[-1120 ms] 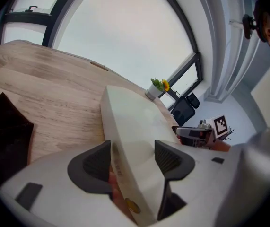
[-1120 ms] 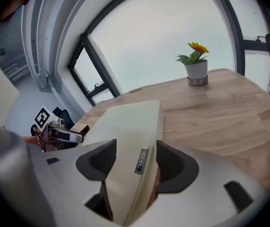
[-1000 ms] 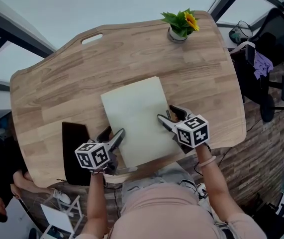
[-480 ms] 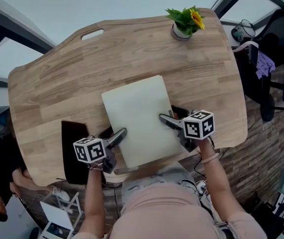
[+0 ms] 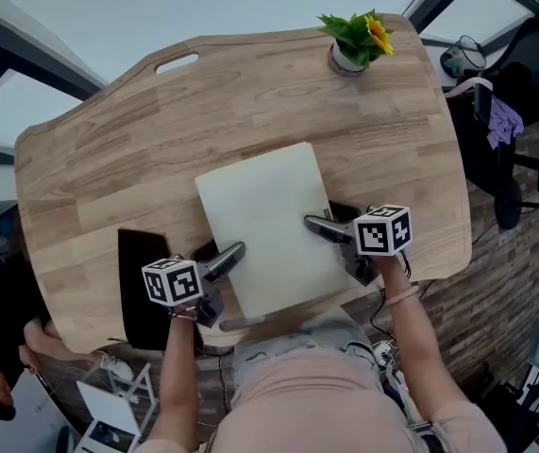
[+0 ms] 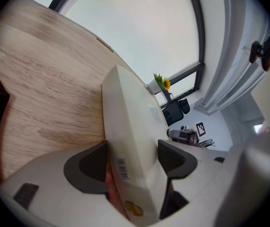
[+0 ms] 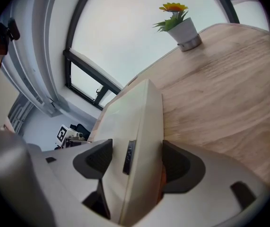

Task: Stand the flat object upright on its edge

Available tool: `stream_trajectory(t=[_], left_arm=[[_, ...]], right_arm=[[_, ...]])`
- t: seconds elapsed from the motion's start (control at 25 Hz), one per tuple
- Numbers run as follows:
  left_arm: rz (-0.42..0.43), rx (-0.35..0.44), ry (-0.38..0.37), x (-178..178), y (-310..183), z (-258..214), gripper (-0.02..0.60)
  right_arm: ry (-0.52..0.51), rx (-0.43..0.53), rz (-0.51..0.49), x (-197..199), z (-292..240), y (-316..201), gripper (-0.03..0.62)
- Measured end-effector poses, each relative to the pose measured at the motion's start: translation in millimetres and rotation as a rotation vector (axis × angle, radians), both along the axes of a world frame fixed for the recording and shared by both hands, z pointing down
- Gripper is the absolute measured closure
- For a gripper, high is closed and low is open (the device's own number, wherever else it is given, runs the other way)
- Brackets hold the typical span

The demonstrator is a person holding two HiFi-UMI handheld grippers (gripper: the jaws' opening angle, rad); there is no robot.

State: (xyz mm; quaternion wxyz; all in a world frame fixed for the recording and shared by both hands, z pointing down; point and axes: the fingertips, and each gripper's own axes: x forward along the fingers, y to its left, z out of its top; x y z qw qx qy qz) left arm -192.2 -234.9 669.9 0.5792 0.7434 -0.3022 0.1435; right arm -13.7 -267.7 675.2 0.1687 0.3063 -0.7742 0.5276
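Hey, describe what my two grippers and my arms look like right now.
The left gripper and right gripper match: pale grey bodies, dark pads, each with a white cube of black square markers. You wear a pink top, forearms bare, and a thin band on the right wrist.

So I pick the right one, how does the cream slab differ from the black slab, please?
The cream slab is pale and broad; the black slab is dark and narrower. The cream slab sits centrally on the table; the black slab at its near edge. Both are flat rectangles.
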Motion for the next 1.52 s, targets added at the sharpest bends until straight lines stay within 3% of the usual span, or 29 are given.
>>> stream_trajectory(t=[0.36, 0.8, 1.52], left_arm=[[-0.018, 0.003, -0.008, 0.4, -0.6, -3.2, 0.278], [-0.034, 0.011, -0.039, 1.8, 2.3, -8.4, 0.276], [-0.080, 0.154, -0.138, -0.6, -0.4, -52.8, 0.273]], right_arm=[[-0.010, 0.000, 0.018, -0.2, 0.1, -0.7, 0.270], [0.032, 0.067, 0.022, 0.2, -10.5, 1.8, 0.286], [0.017, 0.170, -0.001, -3.2, -49.1, 5.1, 0.298]])
